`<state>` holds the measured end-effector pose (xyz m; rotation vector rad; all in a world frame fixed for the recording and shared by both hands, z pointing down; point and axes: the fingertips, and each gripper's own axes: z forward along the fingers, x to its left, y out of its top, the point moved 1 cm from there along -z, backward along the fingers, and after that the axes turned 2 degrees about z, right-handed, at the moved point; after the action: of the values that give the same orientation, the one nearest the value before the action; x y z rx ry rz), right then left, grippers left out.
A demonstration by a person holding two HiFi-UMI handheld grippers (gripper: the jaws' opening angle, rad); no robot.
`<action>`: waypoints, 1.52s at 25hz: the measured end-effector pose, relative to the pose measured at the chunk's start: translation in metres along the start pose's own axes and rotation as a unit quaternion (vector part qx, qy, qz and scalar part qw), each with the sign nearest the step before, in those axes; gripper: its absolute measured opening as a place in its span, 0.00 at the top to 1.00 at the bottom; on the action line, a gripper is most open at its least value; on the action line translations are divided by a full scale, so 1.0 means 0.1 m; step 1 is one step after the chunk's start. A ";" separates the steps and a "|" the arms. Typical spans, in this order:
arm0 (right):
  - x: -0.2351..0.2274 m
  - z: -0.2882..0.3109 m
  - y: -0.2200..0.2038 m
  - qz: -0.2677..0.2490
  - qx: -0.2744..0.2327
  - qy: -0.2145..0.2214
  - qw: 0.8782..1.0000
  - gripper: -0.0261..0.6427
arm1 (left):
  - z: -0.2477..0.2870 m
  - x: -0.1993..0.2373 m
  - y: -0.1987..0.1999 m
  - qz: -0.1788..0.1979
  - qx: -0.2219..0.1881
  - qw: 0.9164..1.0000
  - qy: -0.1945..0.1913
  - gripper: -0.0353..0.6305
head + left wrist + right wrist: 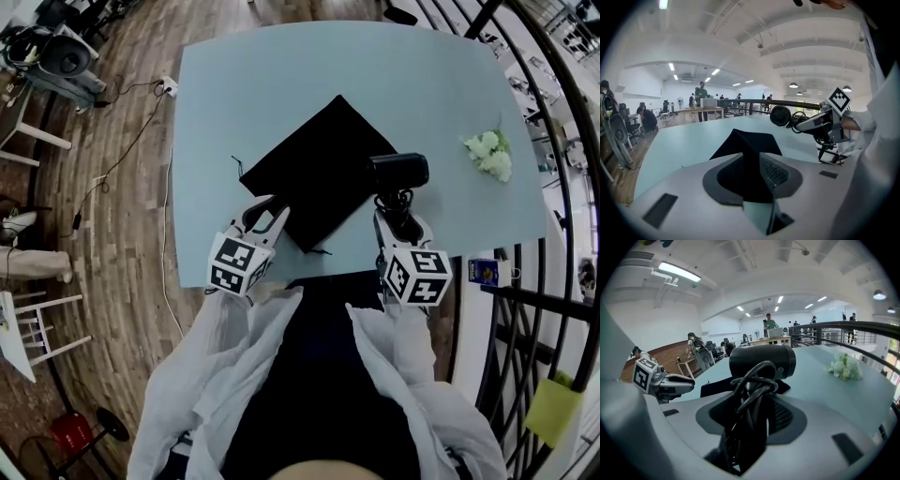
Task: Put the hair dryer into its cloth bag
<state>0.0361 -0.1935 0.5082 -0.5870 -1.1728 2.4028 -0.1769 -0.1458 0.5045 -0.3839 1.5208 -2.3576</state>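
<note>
I pinch the cloth bag's (319,169) near edge in the left gripper (265,214), likely to open its mouth, while the right gripper (398,221) clamps the hair dryer (398,170) at the bag's right corner.

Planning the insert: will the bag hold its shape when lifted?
Probably not: the bag lies flat like thin cloth, so it likely sags. Where the left gripper pinches it, it tents up in soft folds, suggesting it's light.

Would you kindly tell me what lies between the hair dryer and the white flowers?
Nothing: between the hair dryer and the white flowers the table is bare, as the head view shows.
</note>
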 end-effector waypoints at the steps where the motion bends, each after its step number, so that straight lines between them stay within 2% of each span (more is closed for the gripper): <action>1: 0.02 -0.01 -0.03 0.000 0.003 0.001 1.000 0.66 | -0.02 0.05 -0.08 0.001 0.014 1.000 0.002 0.77; 5: 0.04 -0.05 -0.16 0.001 0.017 0.004 1.000 0.66 | -0.01 0.23 -0.37 0.009 0.072 0.997 0.011 0.77; 10: 0.02 -0.05 -0.26 -0.004 0.037 0.011 0.999 0.66 | 0.10 0.35 -0.54 0.013 0.118 0.993 0.012 0.76; 14: -0.01 -0.01 -0.28 -0.006 0.050 0.022 0.999 0.66 | 0.22 0.43 -0.69 0.023 0.164 0.986 0.009 0.69; 17: -0.05 0.02 -0.30 -0.005 0.057 0.028 0.998 0.66 | 0.30 0.49 -0.80 0.017 0.186 0.982 0.012 0.68; 20: -0.07 0.05 -0.31 -0.002 0.063 0.034 0.997 0.66 | 0.34 0.53 -0.84 0.014 0.194 0.981 0.022 0.68; 26: -0.09 0.08 -0.31 0.004 0.065 0.040 0.997 0.66 | 0.34 0.53 -0.86 0.031 0.209 0.977 0.032 0.72; 27: -0.09 0.08 -0.31 0.005 0.065 0.040 0.997 0.66 | 0.33 0.53 -0.86 0.030 0.210 0.977 0.035 0.73; 29: -0.10 0.07 -0.30 0.005 0.065 0.039 0.997 0.66 | 0.31 0.54 -0.84 0.029 0.212 0.976 0.040 0.82; 34: -0.12 0.06 -0.32 0.007 0.066 0.036 0.997 0.66 | 0.33 0.56 -0.85 0.028 0.214 0.975 0.046 0.87; 38: -0.13 0.04 -0.34 0.013 0.064 0.035 0.997 0.66 | 0.34 0.53 -0.85 0.012 0.211 0.976 0.049 0.91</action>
<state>0.0505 -0.1832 0.5401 -0.6434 -0.9808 2.4361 -0.2217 -0.1616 0.5983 -0.1472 1.0087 -2.6245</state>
